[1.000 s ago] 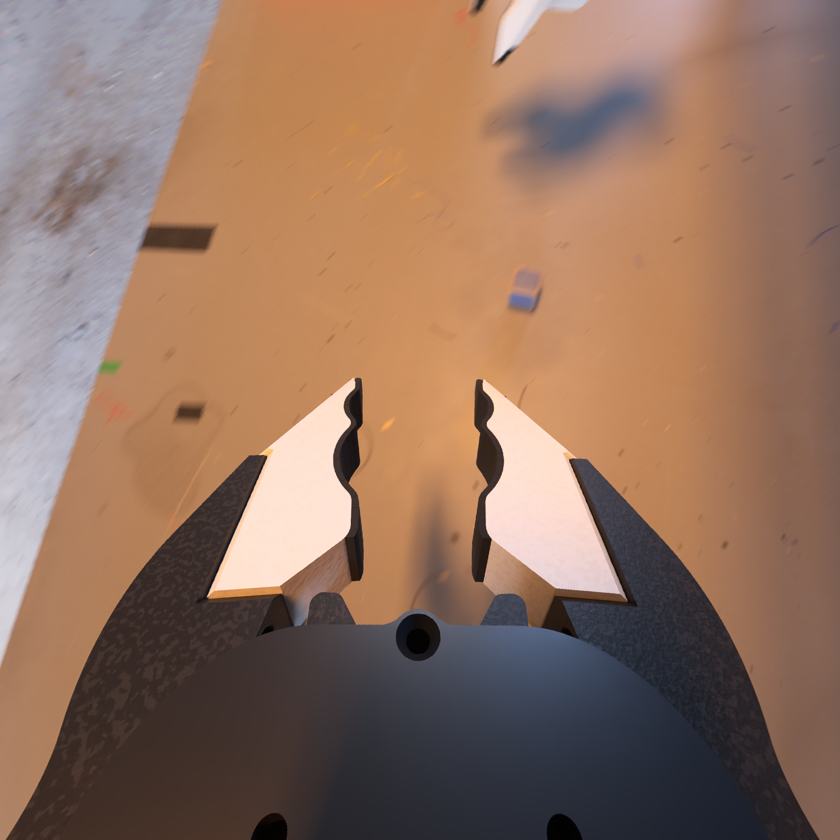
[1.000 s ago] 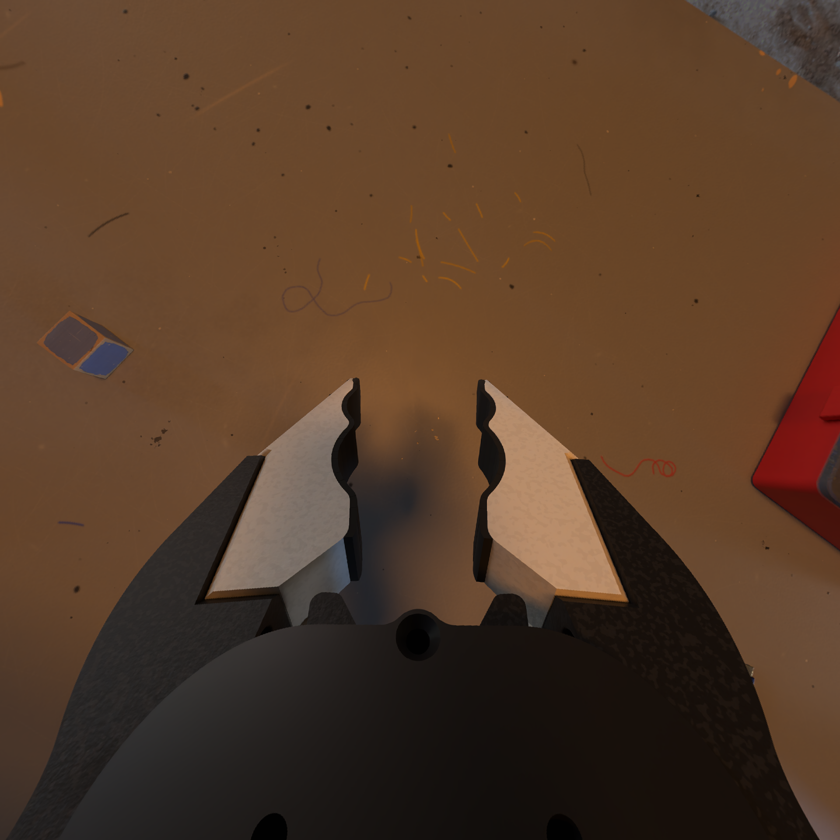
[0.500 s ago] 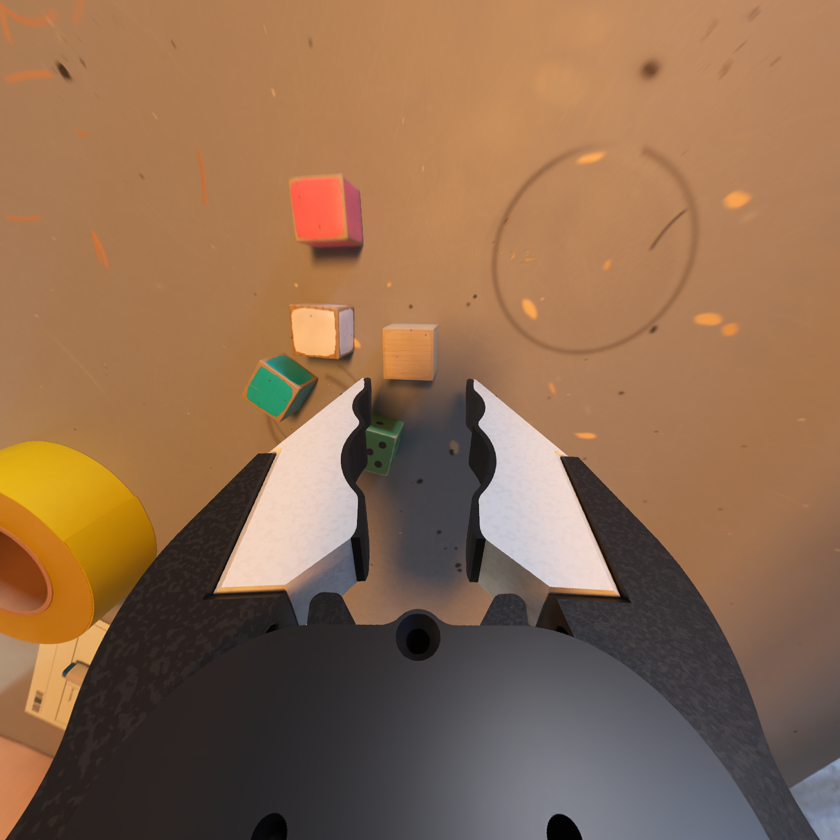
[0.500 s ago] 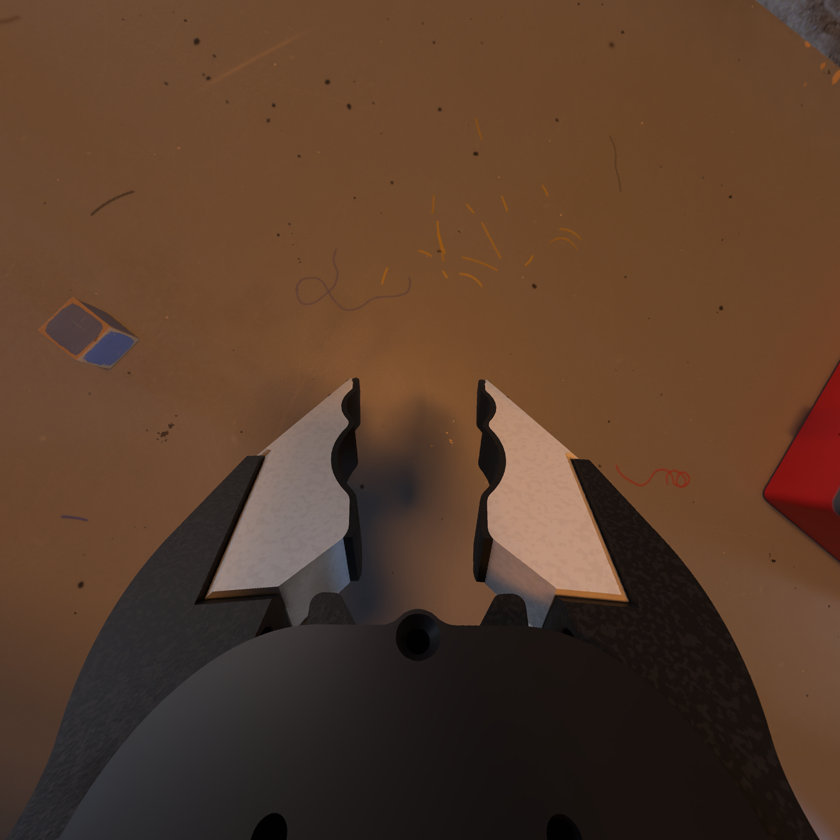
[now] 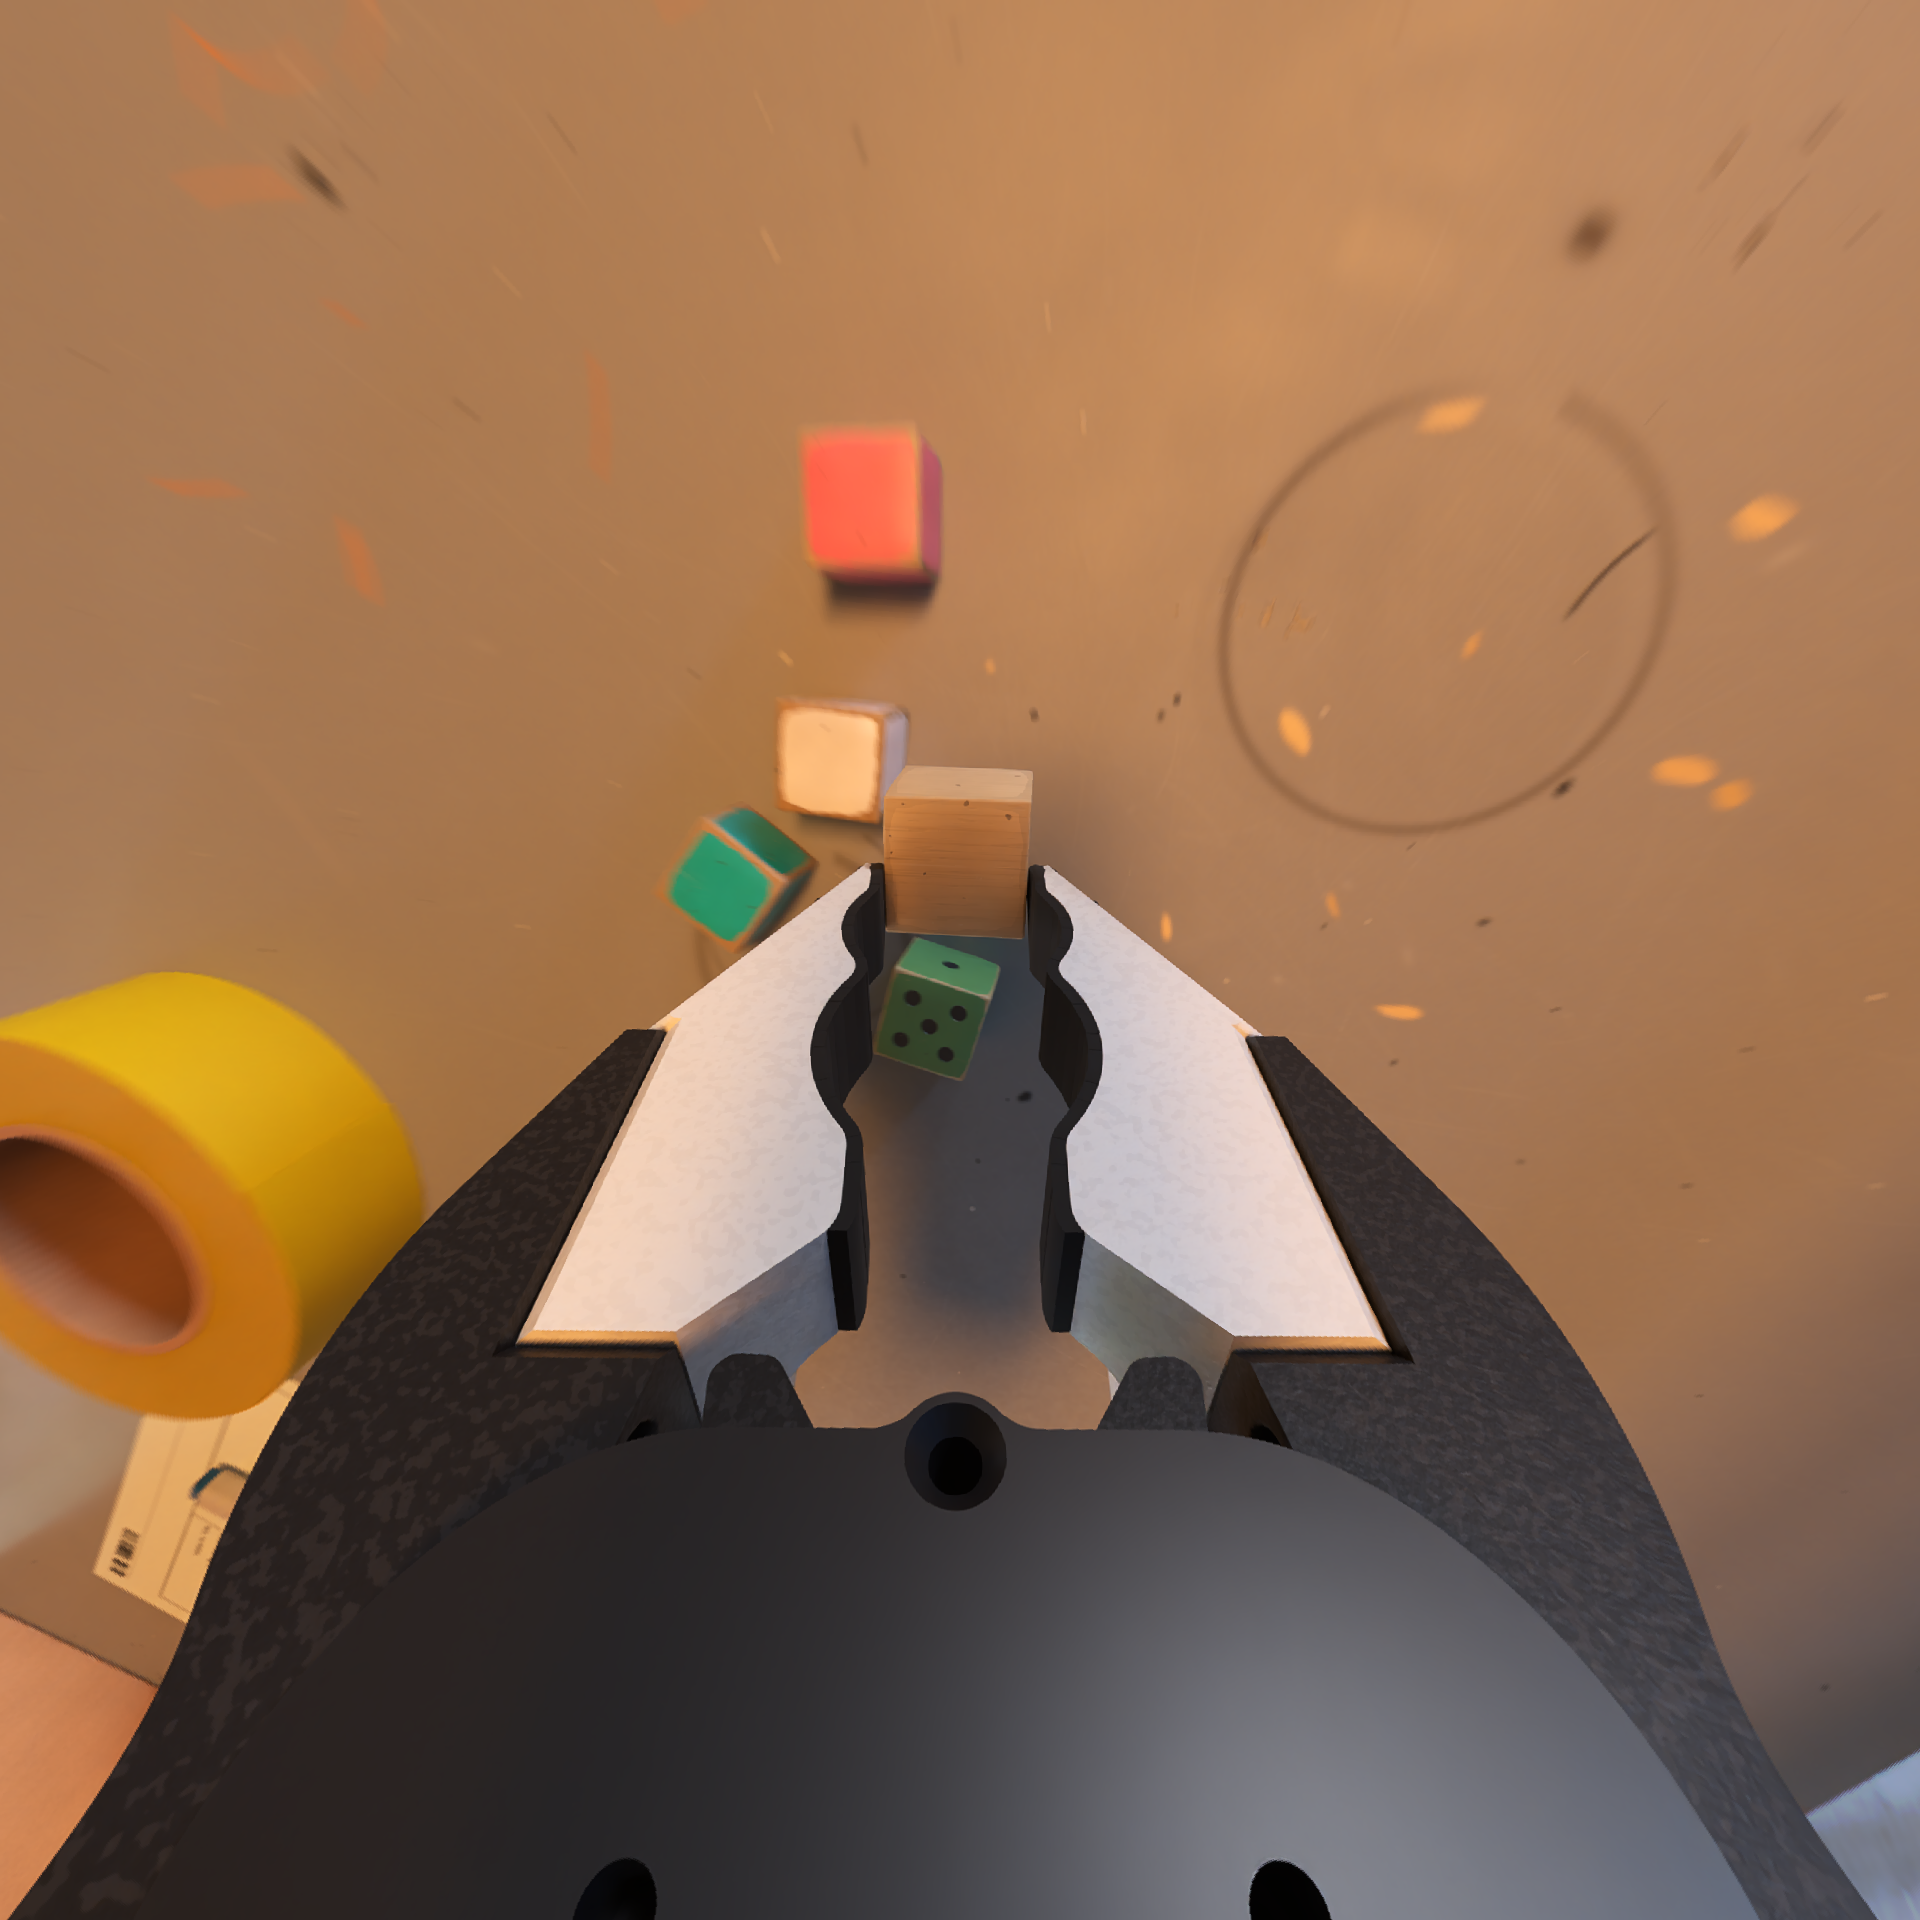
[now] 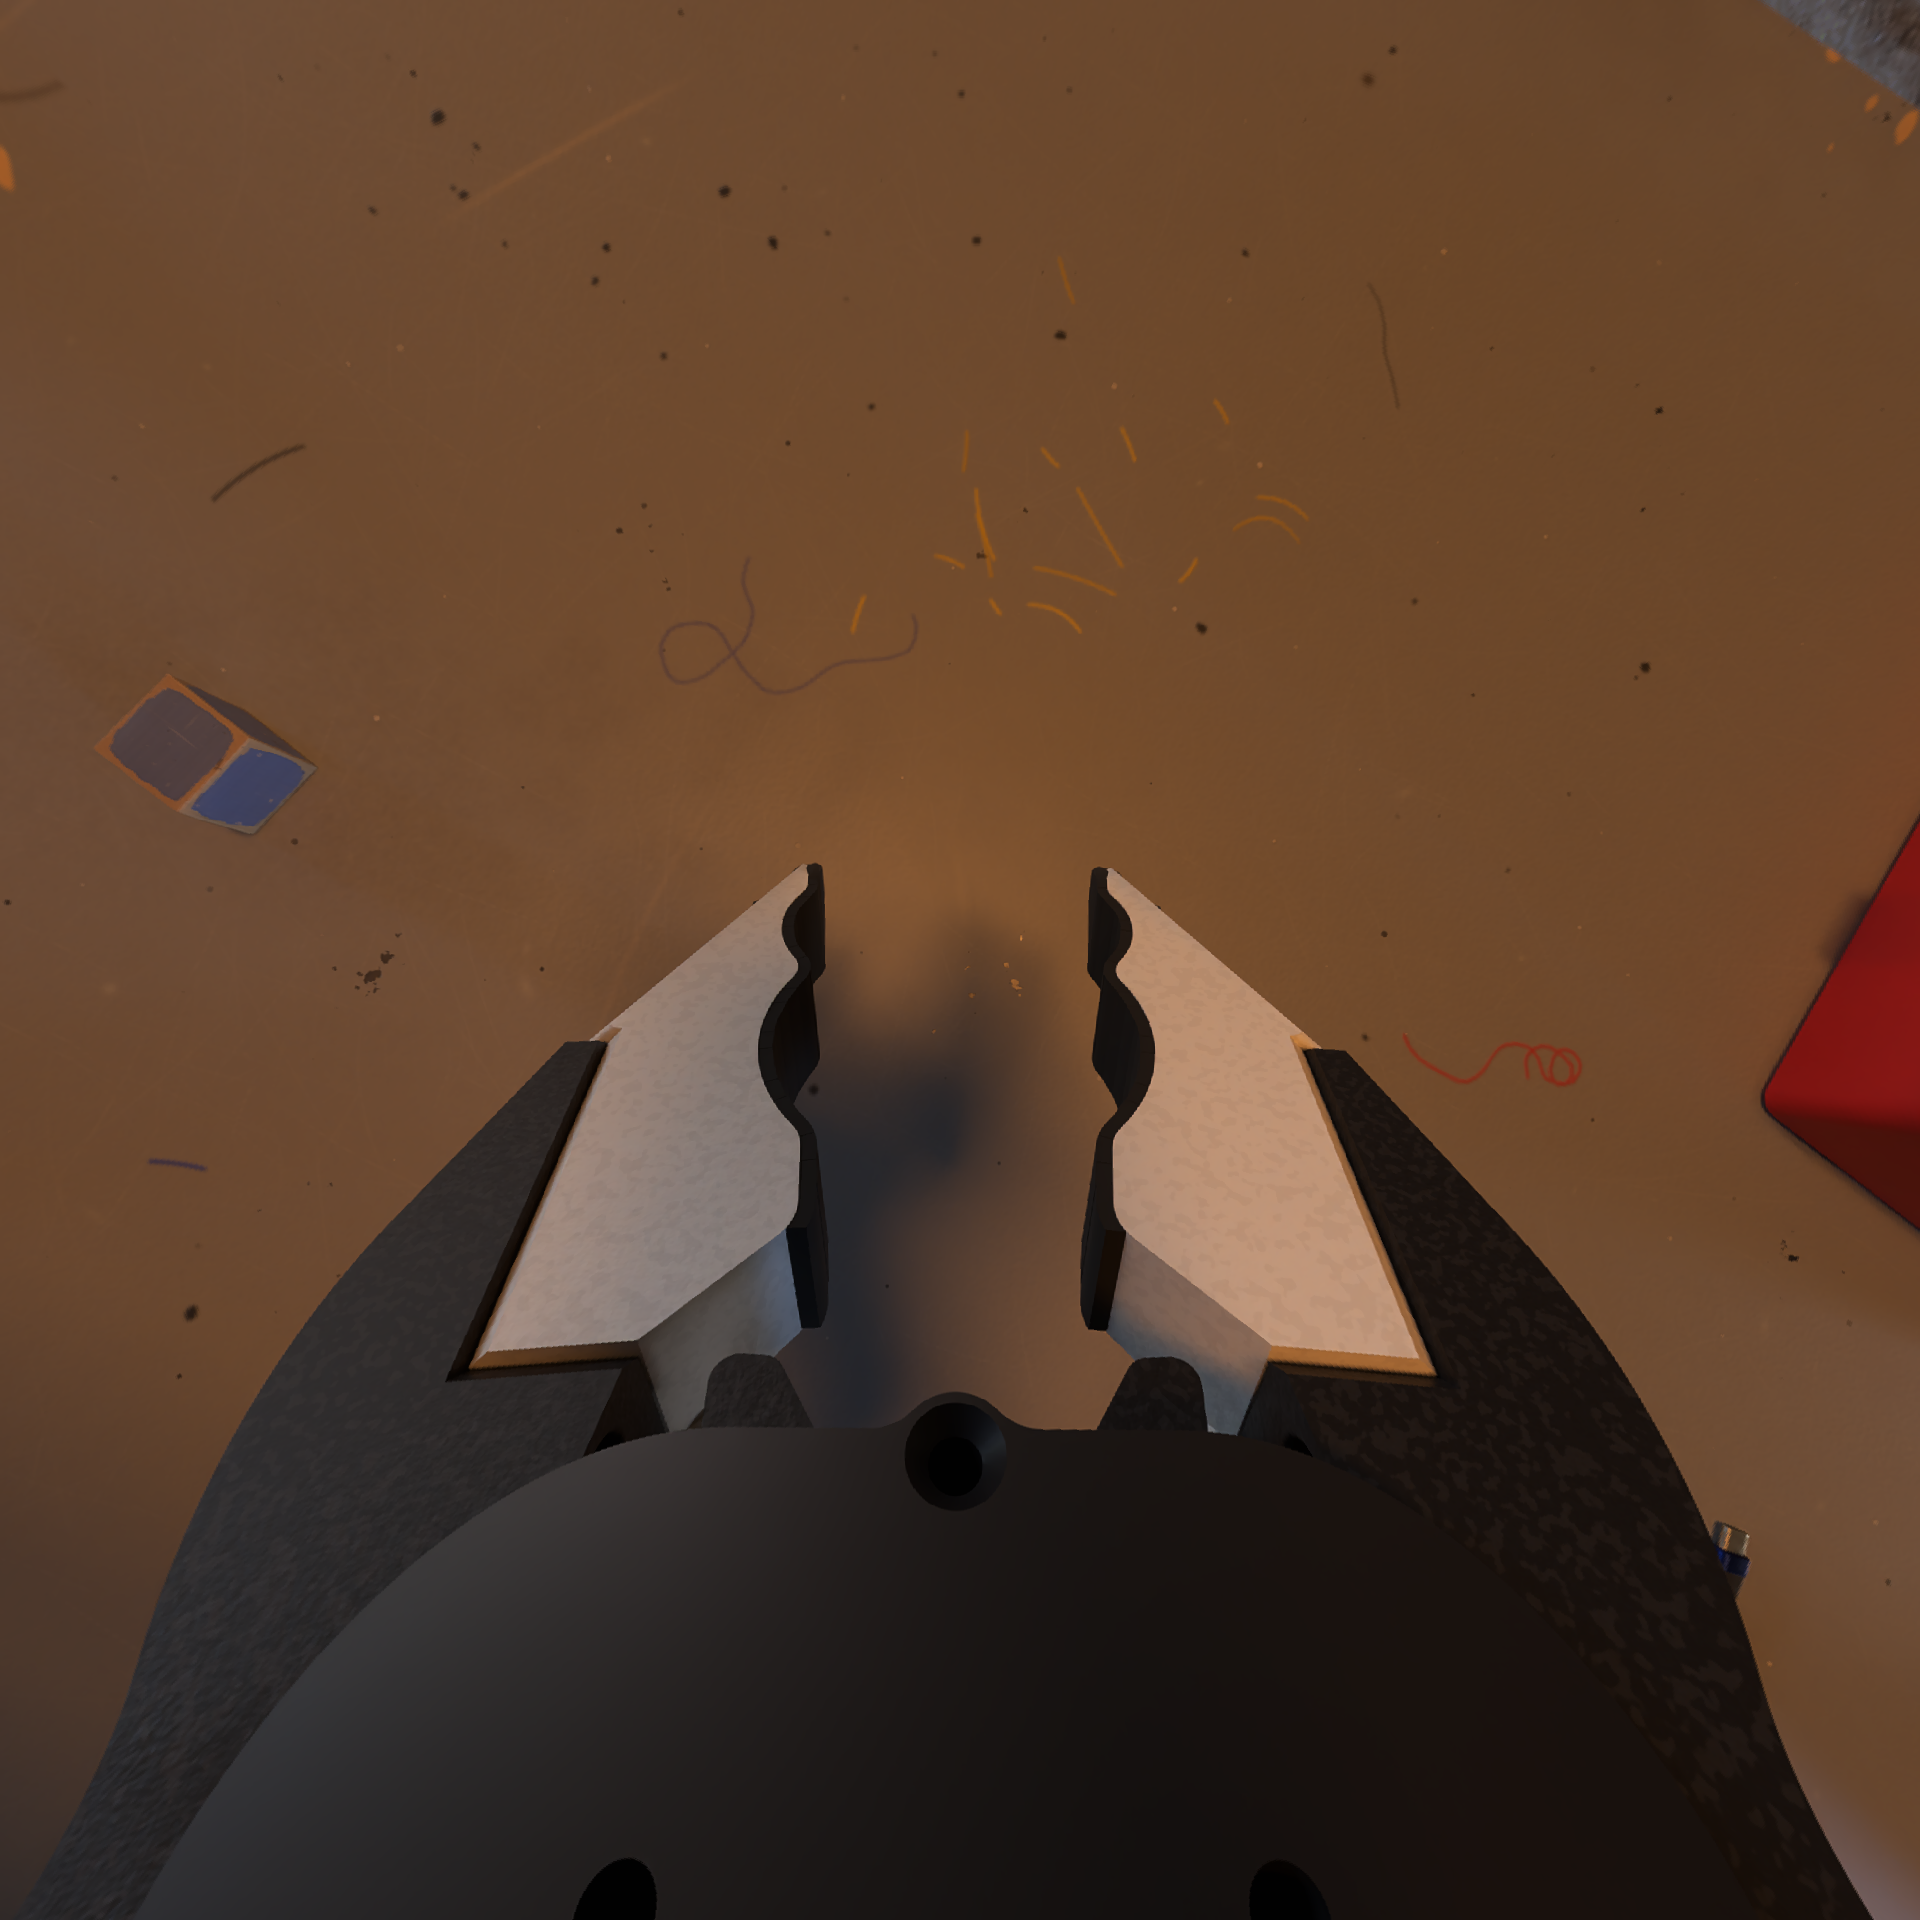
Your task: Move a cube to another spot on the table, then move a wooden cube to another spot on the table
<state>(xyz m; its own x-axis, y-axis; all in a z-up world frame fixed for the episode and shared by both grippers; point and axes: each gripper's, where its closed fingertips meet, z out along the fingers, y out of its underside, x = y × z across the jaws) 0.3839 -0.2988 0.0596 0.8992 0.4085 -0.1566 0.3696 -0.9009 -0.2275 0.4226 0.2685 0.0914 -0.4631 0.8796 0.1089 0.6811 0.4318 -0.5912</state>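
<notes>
In the left wrist view, my left gripper (image 5: pixel 954 883) is shut on a plain wooden cube (image 5: pixel 956 847), held at the fingertips over the brown table (image 5: pixel 1351 1039). A green die (image 5: pixel 933 1008) lies on the table below, between the fingers. A white cube (image 5: pixel 831 756), a green cube (image 5: pixel 732 878) and a red cube (image 5: pixel 868 499) stand just ahead and to the left. In the right wrist view, my right gripper (image 6: pixel 956 883) is open and empty above the bare table. A blue cube (image 6: pixel 203 753) lies far to its left.
A yellow tape roll (image 5: pixel 177 1184) lies on its side at the left, with a white box (image 5: pixel 187 1507) under it. A dark ring mark (image 5: pixel 1444 613) is on the table to the right. A red box (image 6: pixel 1860 1049) stands at the right edge of the right wrist view.
The left gripper swung over to the group of cubes, moved forward and closed on the wooden cube. The right gripper drifted slightly; the red box slid toward the frame's right edge.
</notes>
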